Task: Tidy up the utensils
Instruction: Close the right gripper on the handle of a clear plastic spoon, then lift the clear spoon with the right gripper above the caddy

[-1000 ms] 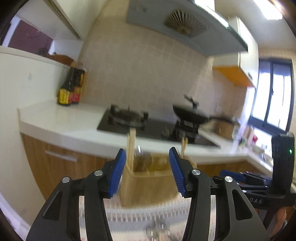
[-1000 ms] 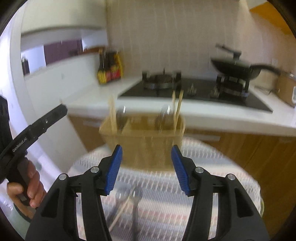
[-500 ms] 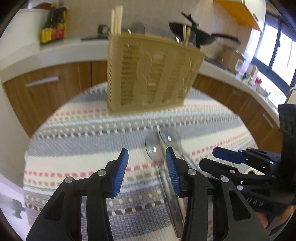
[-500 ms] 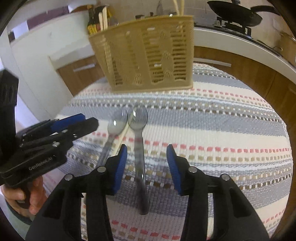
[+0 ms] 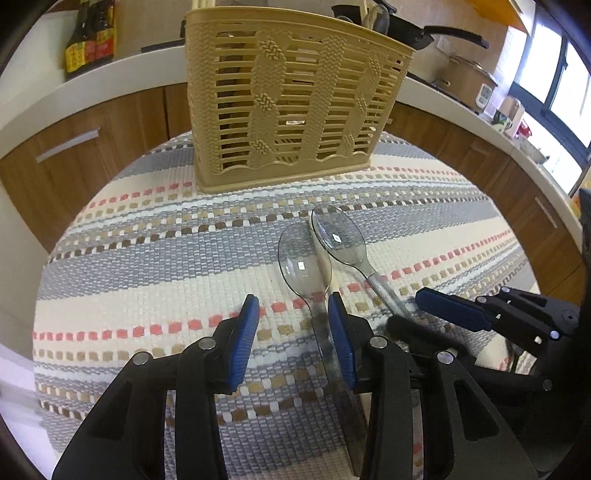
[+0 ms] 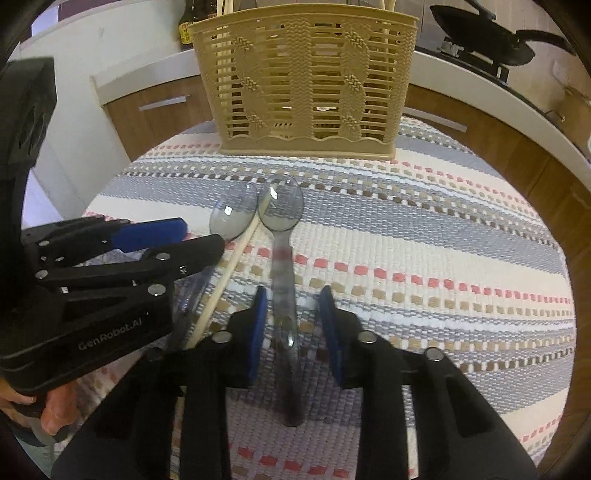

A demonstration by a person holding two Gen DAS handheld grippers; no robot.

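Two clear plastic spoons and a pale chopstick lie on a striped woven mat in front of a beige slatted utensil basket (image 5: pixel 291 92), also in the right wrist view (image 6: pixel 306 81). My left gripper (image 5: pixel 293 325) is open, low over the mat; the left spoon (image 5: pixel 301 264) lies by its right finger. My right gripper (image 6: pixel 293 325) is open and straddles the handle of the right spoon (image 6: pixel 282 214). The chopstick (image 6: pixel 236 258) lies between the spoons. The left spoon's bowl (image 6: pixel 232 216) shows beside the left gripper's fingers (image 6: pixel 147 232).
The striped mat (image 5: pixel 147 258) covers a round table. The basket holds chopsticks and other utensils. Behind are wooden cabinets (image 5: pixel 92 122), a white counter with sauce bottles (image 5: pixel 88 37) and a black pan (image 6: pixel 495 26) on the stove.
Both grippers have tilted down from facing the kitchen counter and dropped toward the mat, closing in on the spoons. Both stay open.
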